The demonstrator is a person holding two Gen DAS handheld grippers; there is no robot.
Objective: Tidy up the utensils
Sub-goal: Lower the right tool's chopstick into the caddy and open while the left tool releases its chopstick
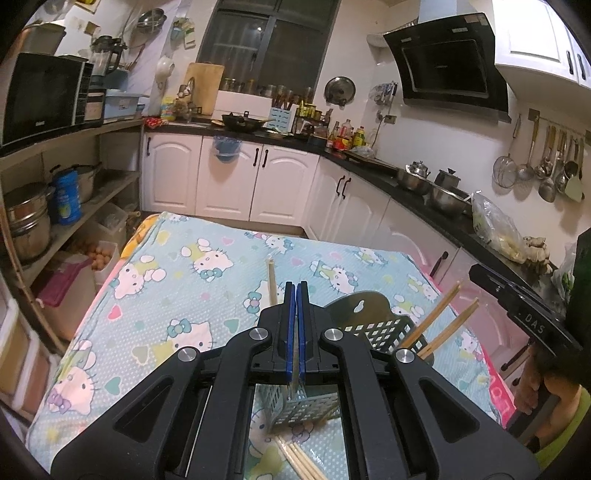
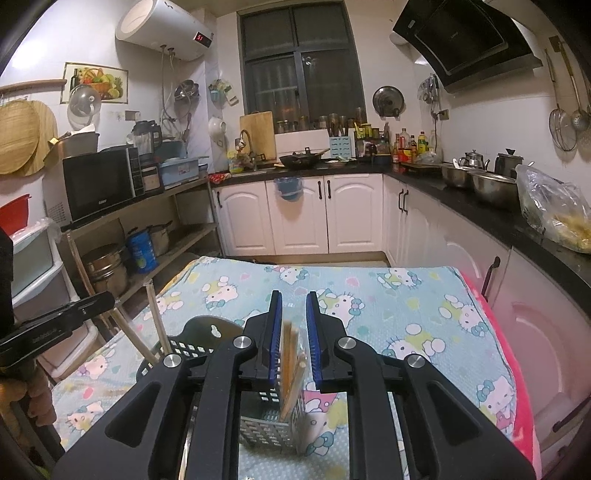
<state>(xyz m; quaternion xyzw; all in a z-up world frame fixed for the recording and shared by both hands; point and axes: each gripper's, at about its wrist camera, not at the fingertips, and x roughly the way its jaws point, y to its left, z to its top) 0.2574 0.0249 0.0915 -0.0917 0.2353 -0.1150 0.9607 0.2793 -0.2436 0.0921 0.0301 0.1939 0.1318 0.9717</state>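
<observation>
While your left gripper is clenched on a thin stick and your right gripper stands parted around chopsticks in the basket below, pinch these light, stiff, slippery sticks mid-length.

I'm working in a lived-in home kitchen: a black range hood over the dark worktop, a microwave on open shelving, white cabinets, ladles hanging on the tiled wall, a water heater overhead.
</observation>
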